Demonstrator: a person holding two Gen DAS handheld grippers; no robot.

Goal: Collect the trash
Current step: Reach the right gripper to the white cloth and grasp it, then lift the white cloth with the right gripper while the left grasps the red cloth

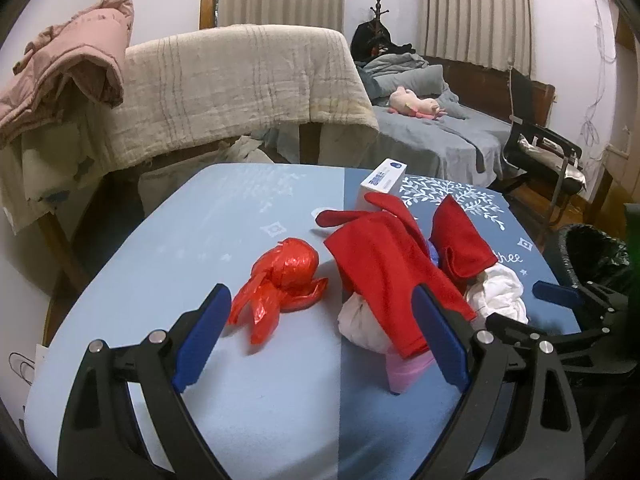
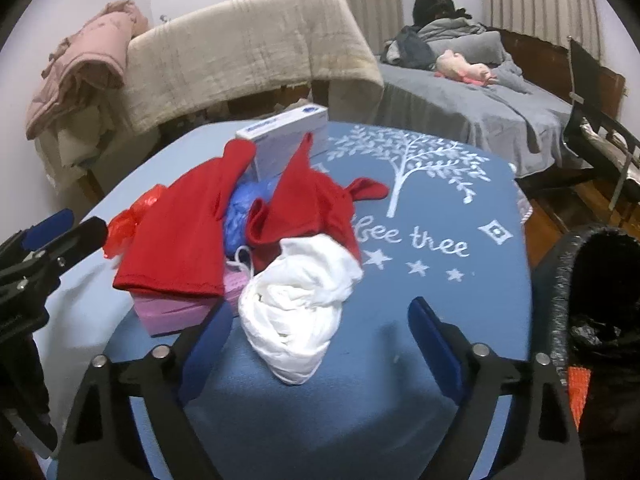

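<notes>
Spread jaws of right gripper (image 2: 320, 344) around crumpled white bag (image 2: 298, 308), left gripper (image 1: 322, 332) spread

dim indoor light | soft shadows | fisheye-bent edges | slight blur

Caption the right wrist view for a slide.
Open right tongs approach a crumpled white bag on the blue table.

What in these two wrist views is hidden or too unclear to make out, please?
- Pink box: mostly covered by the red cloth in both views.
- Blue bag: only a patch shows in the right wrist view, between cloth folds.
- Bin contents: dark liner, cut by the right edge in both views.
- White box label: blurred, unreadable.
</notes>
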